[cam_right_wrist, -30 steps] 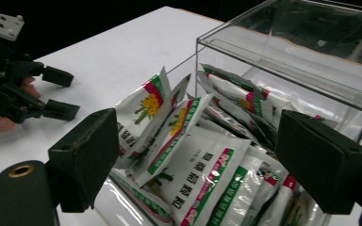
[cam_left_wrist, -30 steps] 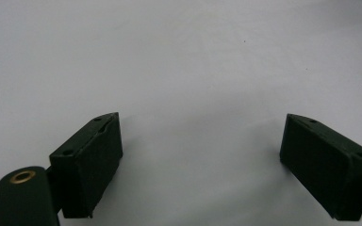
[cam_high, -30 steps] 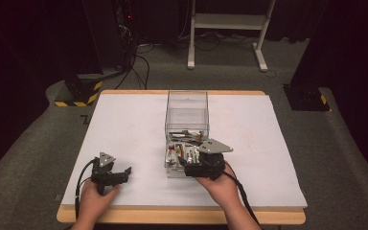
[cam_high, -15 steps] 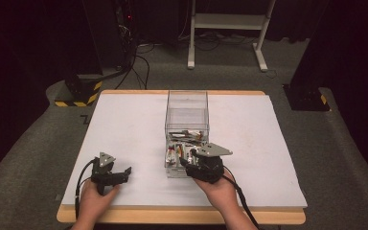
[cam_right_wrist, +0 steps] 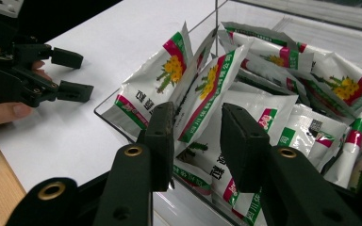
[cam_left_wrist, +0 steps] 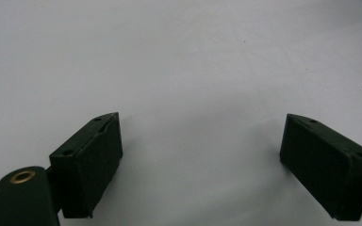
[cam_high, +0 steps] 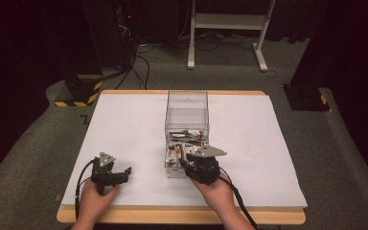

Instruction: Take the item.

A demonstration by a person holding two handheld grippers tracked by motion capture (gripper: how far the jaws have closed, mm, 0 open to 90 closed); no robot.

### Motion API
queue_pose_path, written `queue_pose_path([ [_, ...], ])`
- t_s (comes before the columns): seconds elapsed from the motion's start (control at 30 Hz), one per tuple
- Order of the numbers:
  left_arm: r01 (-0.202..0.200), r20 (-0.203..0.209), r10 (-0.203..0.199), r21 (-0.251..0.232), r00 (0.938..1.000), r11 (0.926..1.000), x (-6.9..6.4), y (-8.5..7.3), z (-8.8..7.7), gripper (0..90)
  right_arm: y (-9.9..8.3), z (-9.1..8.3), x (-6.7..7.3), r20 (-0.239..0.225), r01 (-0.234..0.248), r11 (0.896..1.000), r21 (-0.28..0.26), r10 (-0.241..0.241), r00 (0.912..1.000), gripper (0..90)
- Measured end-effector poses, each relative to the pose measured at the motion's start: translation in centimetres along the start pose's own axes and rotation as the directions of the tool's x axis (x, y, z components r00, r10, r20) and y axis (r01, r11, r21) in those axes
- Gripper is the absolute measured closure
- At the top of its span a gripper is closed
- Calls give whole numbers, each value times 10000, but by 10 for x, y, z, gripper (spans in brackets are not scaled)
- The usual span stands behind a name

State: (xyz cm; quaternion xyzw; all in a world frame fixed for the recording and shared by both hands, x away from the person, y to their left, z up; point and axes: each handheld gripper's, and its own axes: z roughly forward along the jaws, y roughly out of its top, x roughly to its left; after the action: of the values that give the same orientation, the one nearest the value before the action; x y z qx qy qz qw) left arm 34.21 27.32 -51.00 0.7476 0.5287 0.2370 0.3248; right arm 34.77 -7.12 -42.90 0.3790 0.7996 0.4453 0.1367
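Straddling flower-printed sachet [cam_right_wrist: 202, 92], writing unreadable

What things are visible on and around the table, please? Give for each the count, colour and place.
table: one, white top with wooden edge, centre of high view.
clear box: one, transparent, middle of table.
sachets: many, exact count unclear, white with green, red and yellow print, piled in the near end of the box.
white stand: one, on the floor behind the table.
striped base: one, yellow and black, floor at far left.
left gripper: one, black, near left of table, jaws wide apart over bare surface.
right gripper: one, black, at the box's near end, jaws open around a sachet's edge.
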Motion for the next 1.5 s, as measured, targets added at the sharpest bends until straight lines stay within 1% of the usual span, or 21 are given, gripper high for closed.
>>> queue_pose_path([
  [0.07,6,2,-6,-1,10000,10000,0,0,0,137,0,2,0,22,-47,10000,86,47,10000,680],
  [0.2,-12,-3,12,3,10000,10000,0,0,0,137,0,4,1,126,44,10000,42,-44,9999,706],
  [0.23,0,0,0,1,10000,10000,0,0,0,137,0,5,2,236,144,9999,31,-145,9996,741],
  [0.3,5,1,-5,-1,10000,10000,0,0,0,137,0,5,2,304,163,9999,31,-164,9994,771],
  [0.5,5,2,-5,-2,10000,10000,0,0,0,137,-1,4,2,239,258,9997,-3,-258,9994,858],
  [0.57,-10,-14,10,-7,10000,10000,0,0,0,137,-1,4,3,250,291,9996,-58,-290,9993,871],
  [0.73,-13,-4,13,1,10000,10000,0,0,0,138,-1,3,3,237,287,9995,-159,-283,9993,875],
  [0.83,11,5,-11,-4,10000,10000,0,0,0,137,0,0,3,223,263,9991,-338,-256,9994,877],
  [0.97,-13,-4,13,3,10000,10000,0,0,0,138,0,-3,2,290,220,9986,-481,-206,9994,878],
  [1.17,-13,-3,13,1,10000,10000,0,0,0,138,0,-8,0,427,278,9966,-779,-245,9988,880],
  [1.37,-9,-3,9,0,10000,10000,0,0,0,138,1,-11,-2,484,339,9952,-917,-296,9984,881],
  [1.5,4,1,-4,-1,10000,10000,0,0,0,137,2,-14,-3,490,296,9946,-991,-248,9985,881],
])
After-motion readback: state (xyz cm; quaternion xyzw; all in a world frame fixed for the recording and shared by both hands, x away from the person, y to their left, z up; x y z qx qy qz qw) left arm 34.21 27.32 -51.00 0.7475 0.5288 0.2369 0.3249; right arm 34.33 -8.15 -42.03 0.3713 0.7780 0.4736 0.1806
